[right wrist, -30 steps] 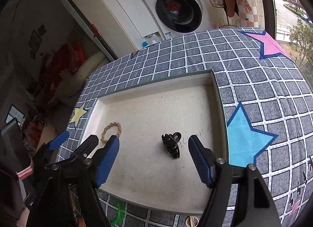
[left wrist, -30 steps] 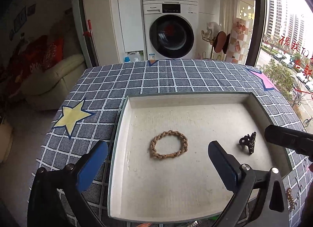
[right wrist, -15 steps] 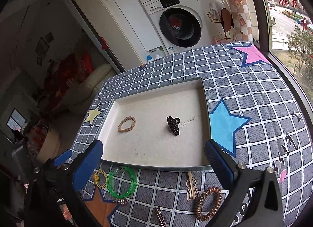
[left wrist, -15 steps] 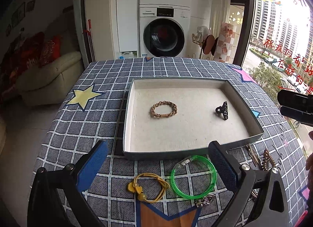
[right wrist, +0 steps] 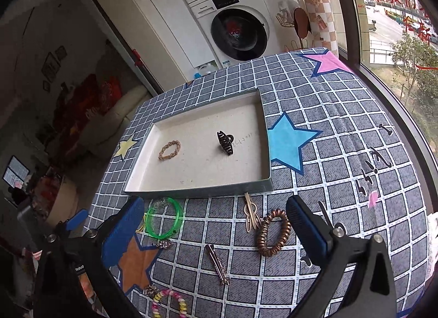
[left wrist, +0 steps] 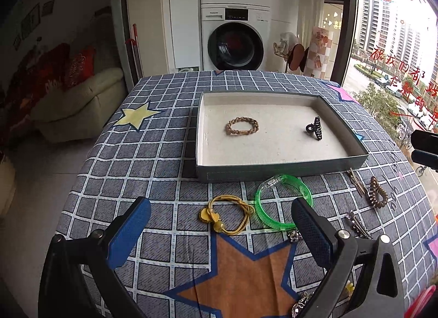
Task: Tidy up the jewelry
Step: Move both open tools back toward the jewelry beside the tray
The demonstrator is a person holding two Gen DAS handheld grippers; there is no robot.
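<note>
So far you have two pieces in the tray (left wrist: 276, 172): the braided bracelet (left wrist: 242, 126) lies toward its left half and the black claw clip (left wrist: 314, 127) sits near its right wall, the two well apart. Everything else is out on the checked tablecloth (left wrist: 153, 159), along the tray's near wall and toward the near edge of the table, so by my reckoning you are only a small way in.

Your left gripper (left wrist: 219, 231) is spread wide and holds nothing; it hangs over the near part of the cloth, with the yellow hair tie (left wrist: 228, 215) and the green bangle (left wrist: 283, 203) lying between its fingers in the left wrist view. The bangle lies just in front of the tray's near wall; I cannot tell whether it touches. Your right gripper (right wrist: 216, 230) is likewise spread and empty, above the pieces near the tray's near right corner.

Left to move, as far as I can see:
- the green bangle and yellow hair tie, side by side
- the gold hairpin (right wrist: 251, 215), just off the tray's near wall
- the brown spiral hair tie (right wrist: 273, 232), just beside that hairpin
- the silver barrette (right wrist: 218, 264), nearer to you
- a small silver charm (right wrist: 163, 244) near the bangle
- a beaded bracelet (right wrist: 169, 303) at the table's near edge, partly cut off.
</note>
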